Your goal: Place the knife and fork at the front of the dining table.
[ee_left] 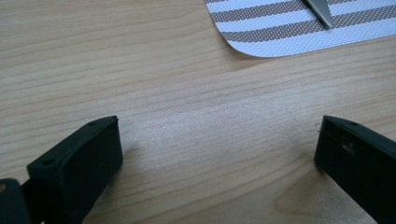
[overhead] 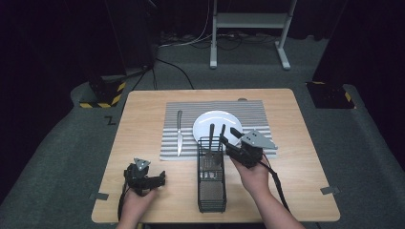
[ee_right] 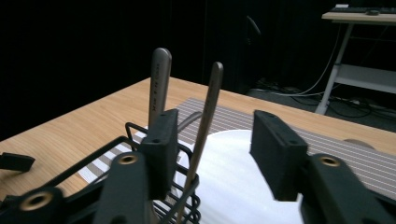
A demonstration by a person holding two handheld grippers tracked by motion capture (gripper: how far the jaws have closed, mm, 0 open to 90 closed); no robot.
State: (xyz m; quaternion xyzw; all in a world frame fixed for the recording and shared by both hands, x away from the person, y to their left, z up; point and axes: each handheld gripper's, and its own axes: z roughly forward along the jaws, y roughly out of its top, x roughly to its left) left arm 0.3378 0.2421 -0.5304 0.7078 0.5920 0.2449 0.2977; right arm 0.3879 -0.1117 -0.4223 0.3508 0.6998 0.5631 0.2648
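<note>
Black hand-held gripper (overhead: 230, 137) with grey triangular plate.

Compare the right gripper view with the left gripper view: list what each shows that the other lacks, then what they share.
Right gripper view alone: two utensil handles standing in a black wire caddy, the thinner one between the open jaws, and a white plate.

Left gripper view alone: a knife tip on the mat, open jaws over bare wood.

Shared: the striped placemat and wooden table.

Both hand-held grippers (overhead: 143, 175) (overhead: 228, 138) apparently agape, apart.
</note>
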